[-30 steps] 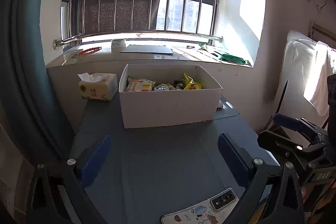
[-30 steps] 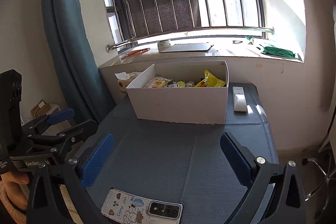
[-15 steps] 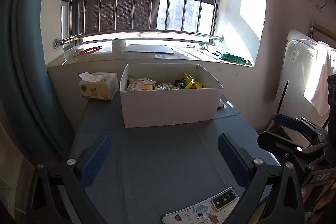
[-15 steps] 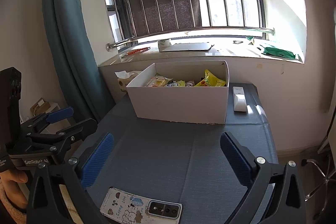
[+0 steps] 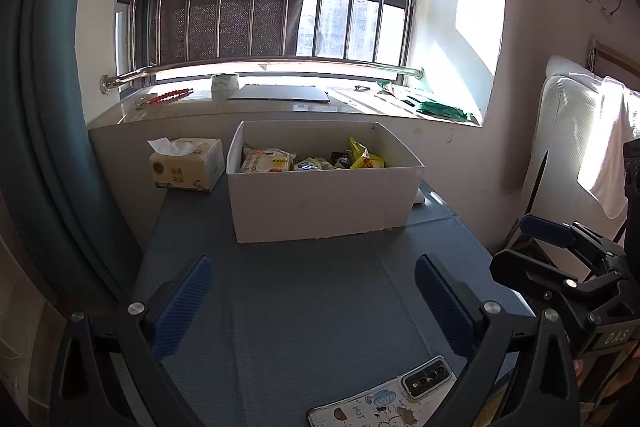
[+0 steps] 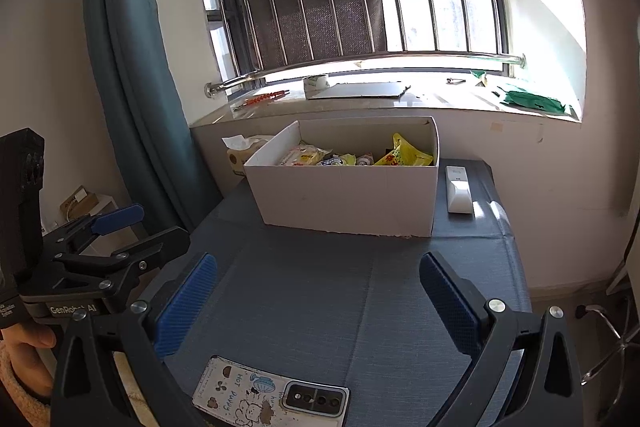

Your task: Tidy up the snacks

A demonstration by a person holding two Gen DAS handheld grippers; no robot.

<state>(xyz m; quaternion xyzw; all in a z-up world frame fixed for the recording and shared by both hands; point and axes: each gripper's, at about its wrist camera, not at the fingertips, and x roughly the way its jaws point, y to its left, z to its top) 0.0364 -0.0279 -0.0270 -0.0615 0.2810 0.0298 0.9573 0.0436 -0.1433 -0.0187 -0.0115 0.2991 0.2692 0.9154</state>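
A white cardboard box (image 5: 320,203) (image 6: 344,199) stands at the far side of the grey-blue table (image 5: 304,291) (image 6: 320,287). Several snack packets lie inside it, among them a pale packet (image 5: 266,161) (image 6: 302,155) and a yellow one (image 5: 364,159) (image 6: 404,153). My left gripper (image 5: 314,301) is open and empty, held above the table's near part. My right gripper (image 6: 320,301) is open and empty too, beside it. Each gripper shows at the edge of the other's view.
A phone in a cartoon case (image 5: 384,399) (image 6: 272,397) lies at the table's near edge. A tissue pack (image 5: 186,165) (image 6: 240,151) stands left of the box and a white remote (image 6: 458,189) lies to its right. A windowsill, a curtain (image 6: 132,67) and a wall surround the table.
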